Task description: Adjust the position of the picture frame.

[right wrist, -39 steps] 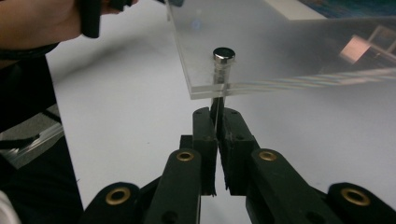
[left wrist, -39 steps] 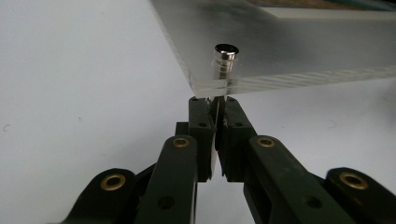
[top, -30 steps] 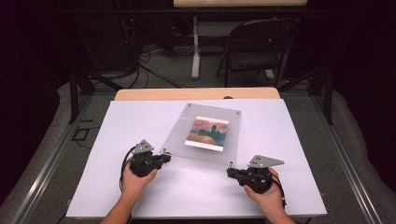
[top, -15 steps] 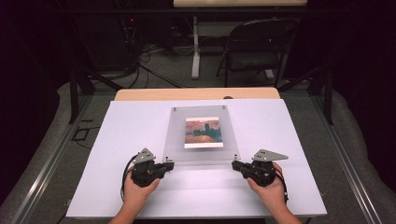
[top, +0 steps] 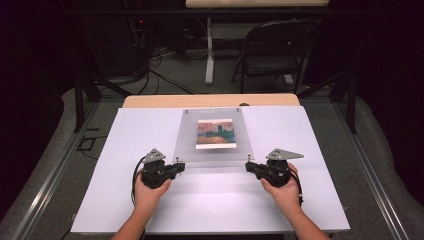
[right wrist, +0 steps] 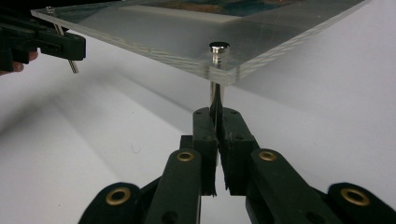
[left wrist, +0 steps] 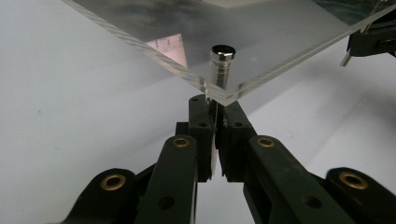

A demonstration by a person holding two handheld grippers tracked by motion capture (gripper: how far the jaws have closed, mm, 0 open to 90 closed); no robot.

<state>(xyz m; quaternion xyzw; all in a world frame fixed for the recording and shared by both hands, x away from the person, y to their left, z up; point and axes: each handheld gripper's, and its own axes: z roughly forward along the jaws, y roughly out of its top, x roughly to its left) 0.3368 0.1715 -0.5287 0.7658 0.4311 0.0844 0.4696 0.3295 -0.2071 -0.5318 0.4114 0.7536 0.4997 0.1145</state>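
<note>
Two grippers: left gripper (top: 176,166) and right gripper (top: 250,167), each at a near corner of the frame (top: 214,135).
Frame: clear acrylic panel with a picture, raised at its near edge above the table (top: 125,200), centred, toward the far edge.
Left gripper: jaws closed on the left post (left wrist: 219,70) under the near left corner.
Right gripper: jaws closed on the right post (right wrist: 217,100) under the near right corner.
Step, as I judge: carrying or tilting the frame by its two posts.
Doing it well: keep both grips level and moving together, so the panel does not twist or slip off the thin posts.
Hands: left hand (top: 150,192) and right hand (top: 285,192) low over the near table edge, forearms in from below, grippers pointing inward toward each other.
</note>
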